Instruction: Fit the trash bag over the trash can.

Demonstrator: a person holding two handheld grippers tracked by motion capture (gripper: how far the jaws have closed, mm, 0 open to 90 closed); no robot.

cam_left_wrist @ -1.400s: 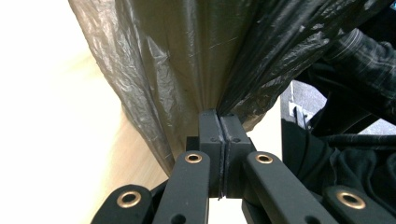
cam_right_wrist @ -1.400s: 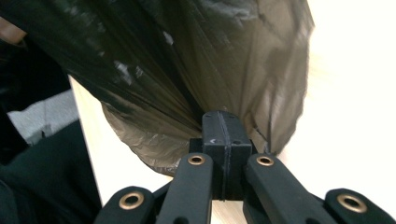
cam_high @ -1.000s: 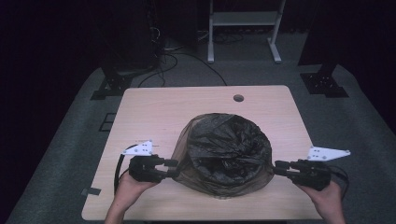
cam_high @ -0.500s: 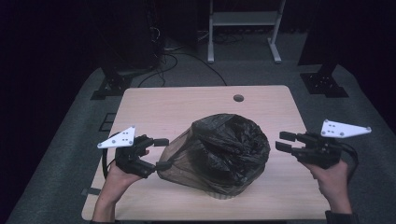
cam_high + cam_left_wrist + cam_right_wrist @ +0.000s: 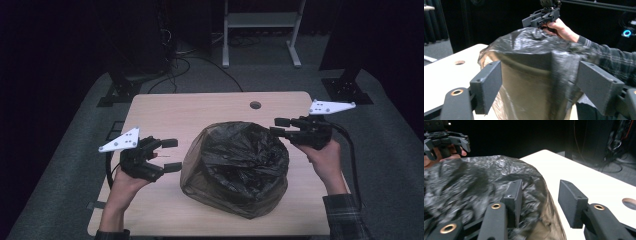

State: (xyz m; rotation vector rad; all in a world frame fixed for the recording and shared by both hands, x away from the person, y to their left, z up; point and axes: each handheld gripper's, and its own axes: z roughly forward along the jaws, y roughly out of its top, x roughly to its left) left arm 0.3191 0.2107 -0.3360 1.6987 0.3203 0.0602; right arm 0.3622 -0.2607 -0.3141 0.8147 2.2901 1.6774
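Observation:
A black plastic bag [image 5: 237, 167] sits puffed up in the middle of the wooden table [image 5: 200, 112], draped over a brownish round shape that shows through its lower side. My left gripper [image 5: 171, 155] hovers just left of the bag, a small gap away; its jaws have just been opening and hold nothing. In the left gripper view, the left gripper [image 5: 541, 85] frames the bag [image 5: 534, 50] beyond it. My right gripper [image 5: 277, 126] hangs over the bag's far right edge, its jaws also just opened and empty. In the right gripper view, the right gripper [image 5: 541, 197] stands beside the bag [image 5: 474, 185].
A round hole [image 5: 255, 105] pierces the table near its far edge. A white metal frame [image 5: 260, 20] stands on the floor behind. Black stand feet [image 5: 117, 90] flank the far corners, with cables on the carpet.
Both grippers were at the bag's sides a second ago. They have let go and lifted away, the left slightly outward, the right up and toward the far right. The bag has puffed up and shifted.

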